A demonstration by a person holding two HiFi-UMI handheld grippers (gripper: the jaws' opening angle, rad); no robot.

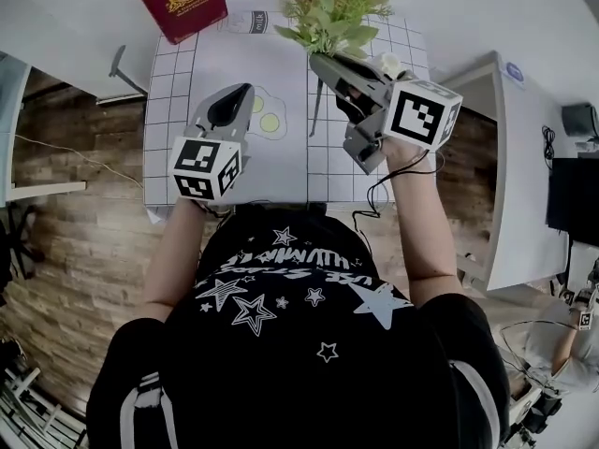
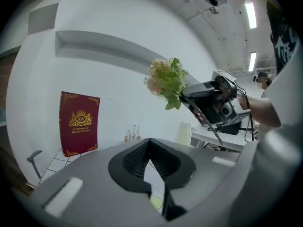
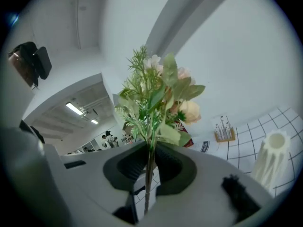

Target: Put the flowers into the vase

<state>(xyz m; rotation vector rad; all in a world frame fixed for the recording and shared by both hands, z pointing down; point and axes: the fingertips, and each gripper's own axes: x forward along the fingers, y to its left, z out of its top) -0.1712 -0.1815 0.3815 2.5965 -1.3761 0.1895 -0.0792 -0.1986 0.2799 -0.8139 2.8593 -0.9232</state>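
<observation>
The bunch of artificial flowers (image 1: 332, 7), pale pink blooms among green leaves, is lifted above the table, its thin stem clamped in my right gripper (image 1: 323, 64). In the right gripper view the stem runs down between the jaws (image 3: 149, 162) and the flowers (image 3: 158, 98) rise upright. The white ribbed vase (image 3: 272, 157) stands on the mat to the right of that gripper; the head view shows only its top (image 1: 387, 64) behind the gripper. My left gripper (image 1: 239, 96) hovers to the left, shut and holding nothing (image 2: 150, 148). The left gripper view shows the flowers (image 2: 165, 82) and the vase (image 2: 184, 132).
A white mat with a grid (image 1: 281, 166) covers the table and bears two yellow-green spots (image 1: 270, 122). A dark red book (image 1: 182, 1) stands at the back left. A small wooden stand with thin sticks (image 3: 223, 130) sits near the back wall. White desks flank the table.
</observation>
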